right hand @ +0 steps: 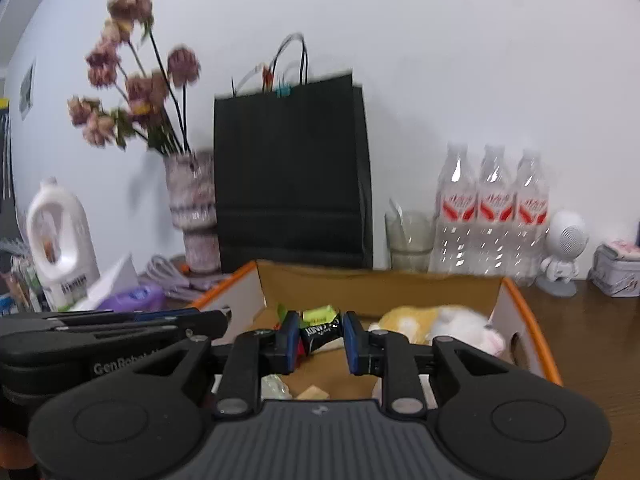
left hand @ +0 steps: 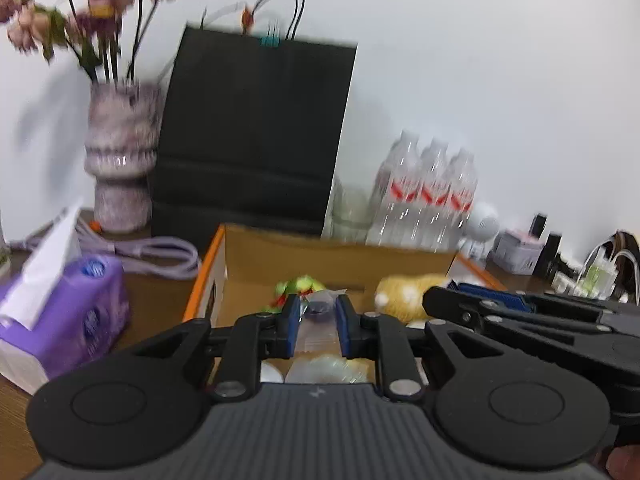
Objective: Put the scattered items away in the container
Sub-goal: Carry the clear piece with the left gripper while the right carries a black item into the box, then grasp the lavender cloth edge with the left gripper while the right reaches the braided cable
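A cardboard box (left hand: 320, 258) with orange-edged flaps stands on the wooden table, just ahead of both grippers. In it lie a yellow and white plush toy (right hand: 440, 320), a green and red item (left hand: 298, 286) and a green wrapper (right hand: 320, 314). My left gripper (left hand: 318, 332) is over the box's near side, shut on a clear plastic packet (left hand: 318, 314) with something dark purple inside. My right gripper (right hand: 320, 342), close beside it on the right, is shut on a black candy packet (right hand: 322, 332). Both views are blurred. The other gripper's arm shows at the side of each view.
Behind the box stand a black paper bag (right hand: 292, 176), a vase of dried flowers (right hand: 194, 208), a glass (right hand: 410, 240) and three water bottles (right hand: 492, 212). A purple tissue pack (left hand: 68, 312) and lilac cable (left hand: 160, 256) lie left. A white jug (right hand: 60, 240), figurine (right hand: 564, 248) and tin (right hand: 618, 272) flank them.
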`<state>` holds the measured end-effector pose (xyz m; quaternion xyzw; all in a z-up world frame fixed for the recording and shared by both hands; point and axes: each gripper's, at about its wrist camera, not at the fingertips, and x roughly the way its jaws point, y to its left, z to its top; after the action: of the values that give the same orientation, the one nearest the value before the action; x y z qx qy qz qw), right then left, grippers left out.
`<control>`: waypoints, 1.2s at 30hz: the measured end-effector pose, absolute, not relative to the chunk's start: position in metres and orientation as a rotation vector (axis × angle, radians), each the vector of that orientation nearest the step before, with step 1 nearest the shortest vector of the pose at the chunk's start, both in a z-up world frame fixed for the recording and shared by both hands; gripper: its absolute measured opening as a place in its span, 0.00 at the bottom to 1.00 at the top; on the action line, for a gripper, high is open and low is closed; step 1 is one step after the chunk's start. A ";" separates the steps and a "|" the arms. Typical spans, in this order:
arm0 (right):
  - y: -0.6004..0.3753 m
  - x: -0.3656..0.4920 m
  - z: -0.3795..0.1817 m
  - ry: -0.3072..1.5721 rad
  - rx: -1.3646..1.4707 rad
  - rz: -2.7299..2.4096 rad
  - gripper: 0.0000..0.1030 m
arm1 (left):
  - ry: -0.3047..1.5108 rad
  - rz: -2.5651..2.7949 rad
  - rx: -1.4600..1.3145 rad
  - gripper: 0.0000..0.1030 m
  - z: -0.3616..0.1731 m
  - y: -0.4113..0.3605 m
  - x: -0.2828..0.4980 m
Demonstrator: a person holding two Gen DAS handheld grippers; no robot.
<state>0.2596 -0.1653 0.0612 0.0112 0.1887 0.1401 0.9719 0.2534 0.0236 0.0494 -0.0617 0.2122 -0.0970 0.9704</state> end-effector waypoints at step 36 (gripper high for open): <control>-0.222 0.173 0.064 0.433 0.000 0.242 1.00 | 0.451 -0.173 -0.101 1.00 0.052 0.057 0.183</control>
<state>0.1730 -0.2225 0.0641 0.0001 0.2141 0.1196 0.9695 0.1832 0.0575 0.0524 -0.0499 0.2233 -0.0859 0.9697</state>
